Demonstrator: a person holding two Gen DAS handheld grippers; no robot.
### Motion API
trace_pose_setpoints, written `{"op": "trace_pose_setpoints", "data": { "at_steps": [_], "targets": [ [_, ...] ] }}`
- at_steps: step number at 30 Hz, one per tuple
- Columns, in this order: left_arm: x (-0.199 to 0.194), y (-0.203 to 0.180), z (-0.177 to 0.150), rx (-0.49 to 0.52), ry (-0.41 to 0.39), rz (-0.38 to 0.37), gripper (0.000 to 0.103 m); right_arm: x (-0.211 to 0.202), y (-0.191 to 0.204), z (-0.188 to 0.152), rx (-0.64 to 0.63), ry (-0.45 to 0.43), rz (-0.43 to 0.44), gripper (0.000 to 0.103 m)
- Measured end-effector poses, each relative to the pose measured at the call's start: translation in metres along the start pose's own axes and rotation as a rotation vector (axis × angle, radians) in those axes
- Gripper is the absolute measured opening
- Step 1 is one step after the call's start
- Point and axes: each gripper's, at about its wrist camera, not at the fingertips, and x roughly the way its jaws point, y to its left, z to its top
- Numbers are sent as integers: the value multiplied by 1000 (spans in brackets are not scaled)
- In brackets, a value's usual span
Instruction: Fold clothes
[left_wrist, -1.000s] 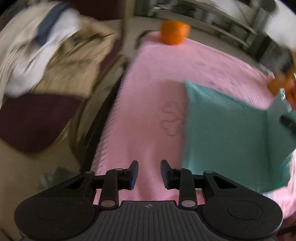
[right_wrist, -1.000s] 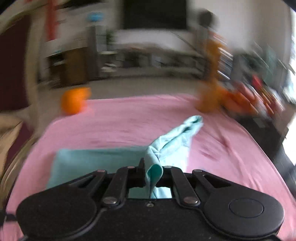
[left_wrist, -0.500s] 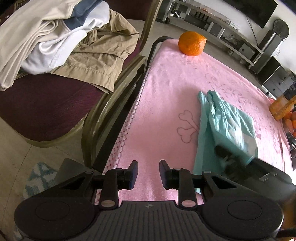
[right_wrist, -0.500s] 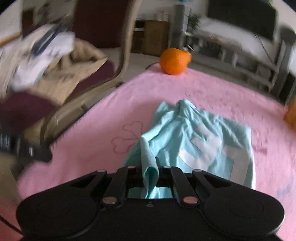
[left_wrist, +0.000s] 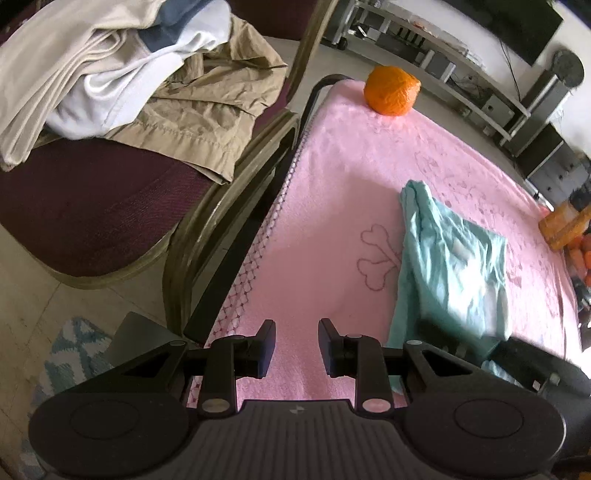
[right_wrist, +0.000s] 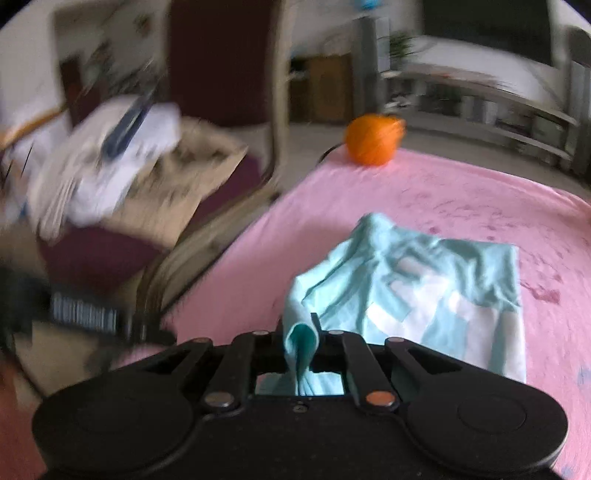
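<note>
Pinching a rumpled teal shirt (right_wrist: 424, 295), right tool (right_wrist: 300, 338); left tool (left_wrist: 296, 347) spread.

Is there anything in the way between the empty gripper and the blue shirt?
Nothing visible. The left gripper hangs open over bare pink blanket, and the shirt lies just to its right. The orange sits far off at the corner. The right gripper already pinches the shirt's edge.
</note>
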Motion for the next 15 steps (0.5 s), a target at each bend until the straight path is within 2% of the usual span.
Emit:
{"op": "trace_pose_setpoints", "data": {
  "at_steps": [2, 4, 5, 7, 10, 12, 14, 15],
  "targets": [
    [-1, 2, 0, -15, -9, -6, 26, -5, -1, -2, -40, 79, 106, 16],
    [-2, 0, 0, -13, -15, -11, 25, -15, -15, -4, 62, 178, 264, 18],
    [-2, -1, 0, -11, -18, -13, 25, -24, -26, -5, 122, 195, 306, 20],
    [-3, -8, -1, 16, -29, -34, 23, -44, -50, -7, 242, 206, 366, 32],
    [-1, -25, -2, 85, -45, -107, 16, -75, -83, -11, 302, 163, 274, 43],
    [5, -45, -3, 156, -33, -169, 15, -86, -105, -18, 351, 144, 174, 43],
    [15, -66, -6, 235, -12, -192, 14, -84, -122, -25, 384, 146, 77, 30],
    [21, -74, -8, 275, 1, -180, 14, -80, -127, -28, 395, 152, 41, 17]
  ]
}}
